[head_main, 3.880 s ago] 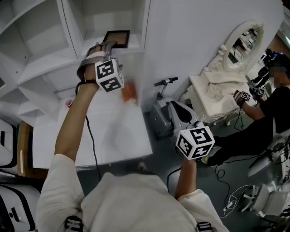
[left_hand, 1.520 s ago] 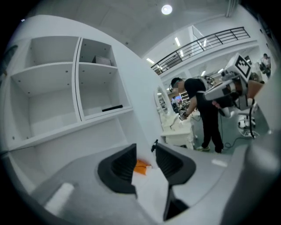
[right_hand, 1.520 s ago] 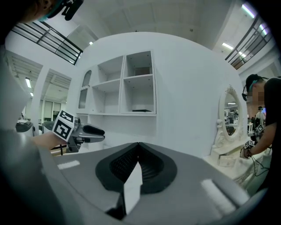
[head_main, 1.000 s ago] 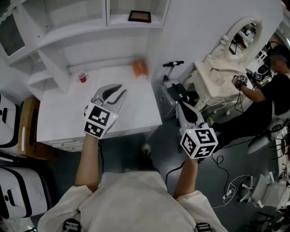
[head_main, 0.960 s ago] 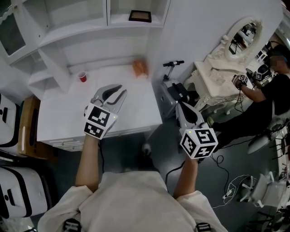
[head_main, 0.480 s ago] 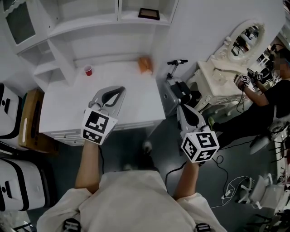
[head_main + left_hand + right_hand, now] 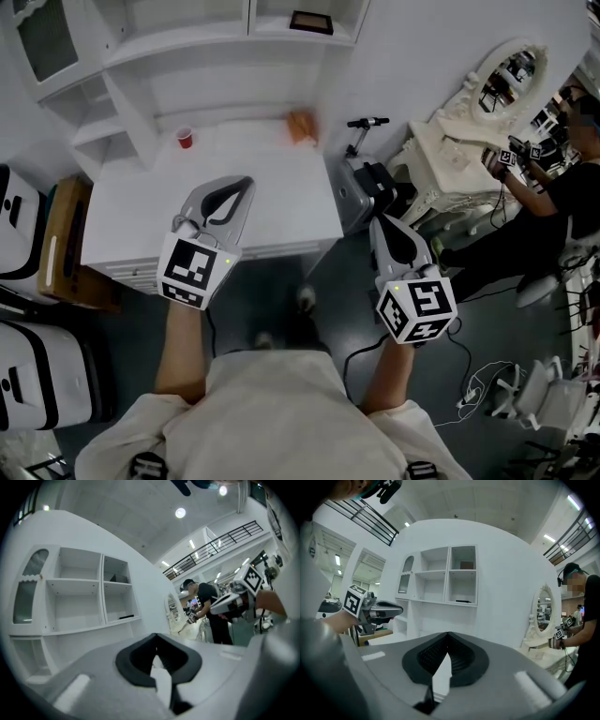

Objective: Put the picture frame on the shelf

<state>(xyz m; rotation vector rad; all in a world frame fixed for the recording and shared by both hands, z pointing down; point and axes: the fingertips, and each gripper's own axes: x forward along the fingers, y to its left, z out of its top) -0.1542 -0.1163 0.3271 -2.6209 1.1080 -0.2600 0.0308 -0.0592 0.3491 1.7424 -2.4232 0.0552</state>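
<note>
Dark-rimmed, with a brown centre, the picture frame (image 7: 310,22) lies flat on the white shelf (image 7: 216,49), in the right-hand compartment near its front edge. Below, a white desk (image 7: 131,220) carries a red cup (image 7: 185,138) by its back edge. The left hand-held gripper (image 7: 246,181) hangs over the desk's front edge, jaws together and empty. The right hand-held gripper (image 7: 376,222) sits off the front right corner, also closed on nothing. I judge the placing done, with nothing further needed except keeping clear of the shelf.
</note>
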